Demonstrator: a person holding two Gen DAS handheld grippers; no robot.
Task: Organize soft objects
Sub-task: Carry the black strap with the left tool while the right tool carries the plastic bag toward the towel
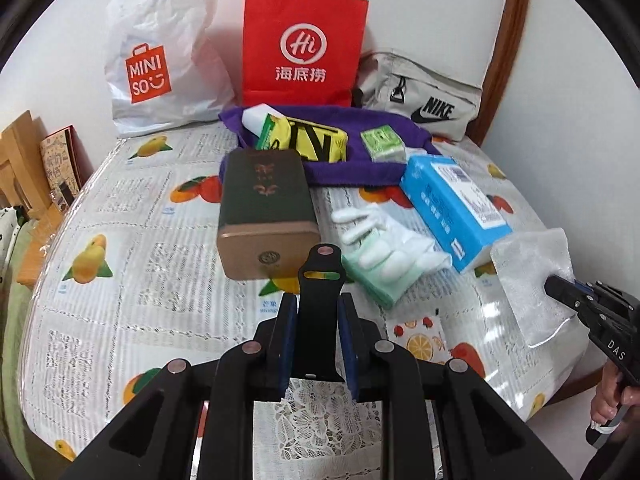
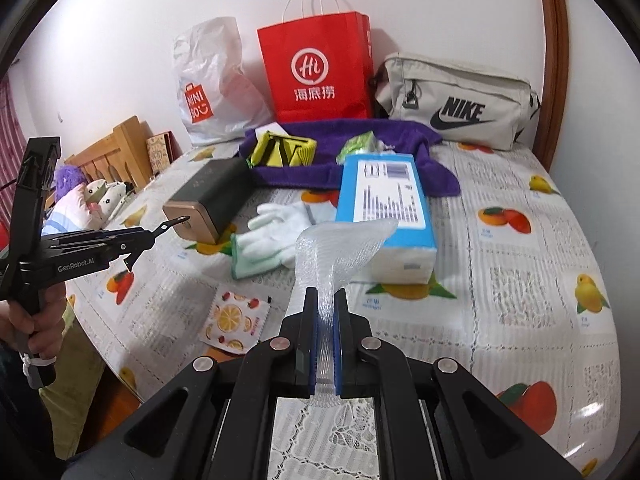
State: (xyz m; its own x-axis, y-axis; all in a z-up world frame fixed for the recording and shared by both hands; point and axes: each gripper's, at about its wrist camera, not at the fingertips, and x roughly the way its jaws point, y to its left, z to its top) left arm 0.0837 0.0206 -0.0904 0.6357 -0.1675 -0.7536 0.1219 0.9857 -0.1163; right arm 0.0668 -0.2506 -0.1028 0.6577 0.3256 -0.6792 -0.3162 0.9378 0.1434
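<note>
- Left wrist view: the left gripper (image 1: 318,312) is clamped on a black strap (image 1: 320,300) with a yellow-green slot; beyond the strap lies a dark green box (image 1: 266,208), white gloves (image 1: 384,248) to the box's right, then a blue tissue pack (image 1: 452,204); behind the box, a white bag reading "MINISO" (image 1: 160,60), a red bag reading "Hi" (image 1: 304,46), a grey "NIKE" pouch (image 1: 424,96)
- Right wrist view: the right gripper (image 2: 326,320), jaws nearly closed, pinches a clear bubble-wrap sheet (image 2: 340,248), lifted before the tissue pack; the other gripper reads "GenRobot.AI"

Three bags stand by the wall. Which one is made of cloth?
The grey Nike bag at the right end, lying low with a zip. The red bag is stiff paper, and the white Miniso bag is crinkled plastic.
</note>
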